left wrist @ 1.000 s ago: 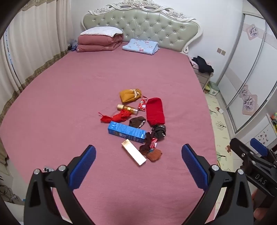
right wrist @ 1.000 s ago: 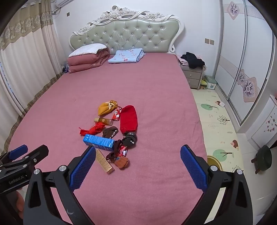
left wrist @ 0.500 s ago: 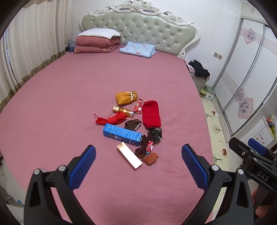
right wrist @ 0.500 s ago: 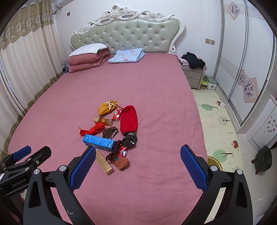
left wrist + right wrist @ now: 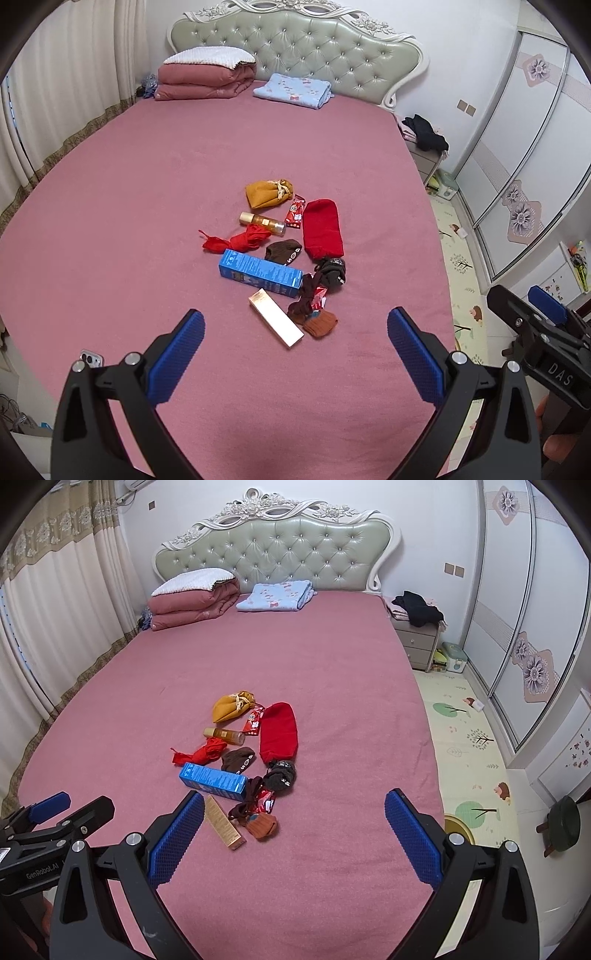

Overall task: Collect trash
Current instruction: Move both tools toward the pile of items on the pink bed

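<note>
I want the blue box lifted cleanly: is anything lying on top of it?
No: in the left wrist view the blue box has its top face bare, with the brown sock lying just behind it.

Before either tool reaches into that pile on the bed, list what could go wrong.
1. Trash and keepers are mixed: the red snack wrapper lies against the red hat, so a wide grab may take both.
2. A second wrapper is tangled in the dark socks; pulling it may drag them along.
3. The amber bottle lies on its side and could roll if nudged.

Both the left tool and right tool are open and empty.
</note>
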### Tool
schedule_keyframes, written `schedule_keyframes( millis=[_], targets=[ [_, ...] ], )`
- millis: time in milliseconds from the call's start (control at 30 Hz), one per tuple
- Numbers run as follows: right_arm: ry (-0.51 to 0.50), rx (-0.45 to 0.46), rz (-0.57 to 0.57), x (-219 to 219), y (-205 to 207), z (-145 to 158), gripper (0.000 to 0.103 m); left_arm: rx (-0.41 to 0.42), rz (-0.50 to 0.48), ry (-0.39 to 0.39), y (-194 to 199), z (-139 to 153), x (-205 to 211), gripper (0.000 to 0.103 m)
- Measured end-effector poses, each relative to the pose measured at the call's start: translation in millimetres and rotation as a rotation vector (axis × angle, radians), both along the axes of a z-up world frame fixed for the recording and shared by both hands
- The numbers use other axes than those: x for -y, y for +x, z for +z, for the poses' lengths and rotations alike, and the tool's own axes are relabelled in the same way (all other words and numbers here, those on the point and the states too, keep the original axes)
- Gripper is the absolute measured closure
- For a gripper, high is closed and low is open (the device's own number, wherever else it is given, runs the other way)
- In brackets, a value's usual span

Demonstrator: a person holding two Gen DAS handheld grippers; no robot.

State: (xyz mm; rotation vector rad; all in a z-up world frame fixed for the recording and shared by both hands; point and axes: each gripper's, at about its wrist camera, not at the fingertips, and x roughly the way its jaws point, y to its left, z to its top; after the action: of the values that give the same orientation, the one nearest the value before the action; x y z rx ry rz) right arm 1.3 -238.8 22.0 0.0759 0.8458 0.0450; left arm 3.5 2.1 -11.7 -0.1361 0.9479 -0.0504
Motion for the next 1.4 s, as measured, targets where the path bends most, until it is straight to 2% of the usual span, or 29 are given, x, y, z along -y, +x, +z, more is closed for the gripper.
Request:
schedule_keyframes(
  millis=[1400],
  targets=[
    [0.025,-0.035,-0.009,9,9,-16,0.008,-0.069,-0.004,0.01,9,-15,9,0.004]
  ],
)
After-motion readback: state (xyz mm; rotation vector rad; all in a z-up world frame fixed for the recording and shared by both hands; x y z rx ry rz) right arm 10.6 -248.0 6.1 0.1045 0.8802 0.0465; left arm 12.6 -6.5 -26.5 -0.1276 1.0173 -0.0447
